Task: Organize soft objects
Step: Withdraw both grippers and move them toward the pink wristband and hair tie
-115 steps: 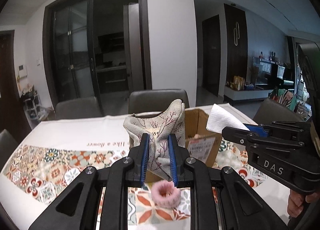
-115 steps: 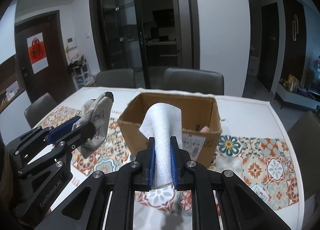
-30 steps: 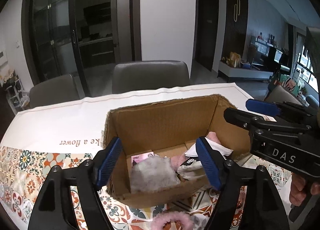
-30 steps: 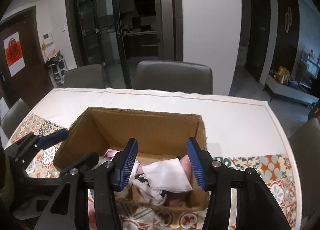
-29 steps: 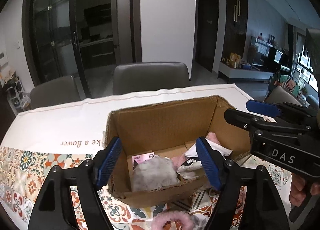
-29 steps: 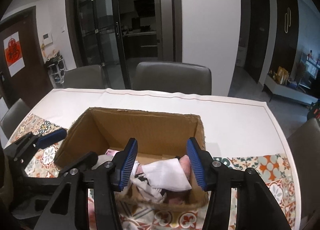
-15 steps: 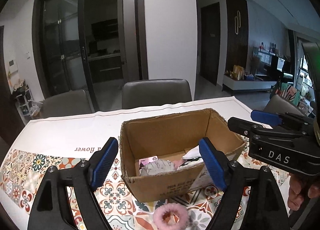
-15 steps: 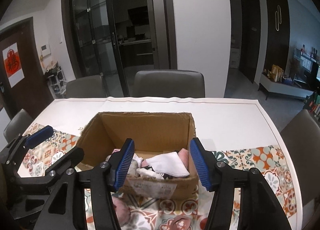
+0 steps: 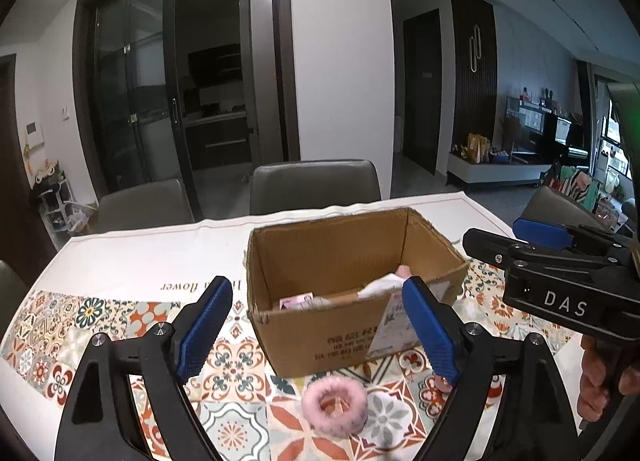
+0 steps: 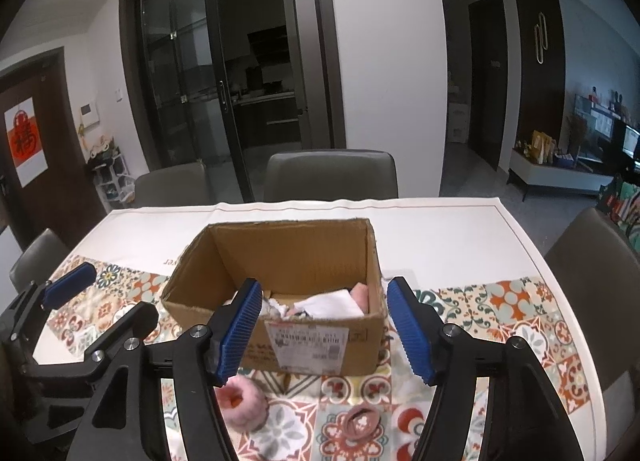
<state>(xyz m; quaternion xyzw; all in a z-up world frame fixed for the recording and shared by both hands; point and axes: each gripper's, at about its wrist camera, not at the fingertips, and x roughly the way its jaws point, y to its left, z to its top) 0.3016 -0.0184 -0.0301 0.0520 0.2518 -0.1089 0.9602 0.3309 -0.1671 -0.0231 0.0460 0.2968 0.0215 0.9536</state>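
Home dining room: table point(image 10: 440, 229), chairs point(image 10: 331, 175).

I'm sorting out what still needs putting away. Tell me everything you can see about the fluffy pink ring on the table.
The fluffy pink ring is a small, fuzzy, doughnut-shaped loop with an open centre, seemingly a plush hair scrunchie. It lies flat on the patterned tablecloth, outside and just in front of the cardboard box, apart from its wall. Neither gripper touches it. In the right wrist view it sits partly behind that gripper's left finger, with something orange showing in its hole; what that is cannot be told.
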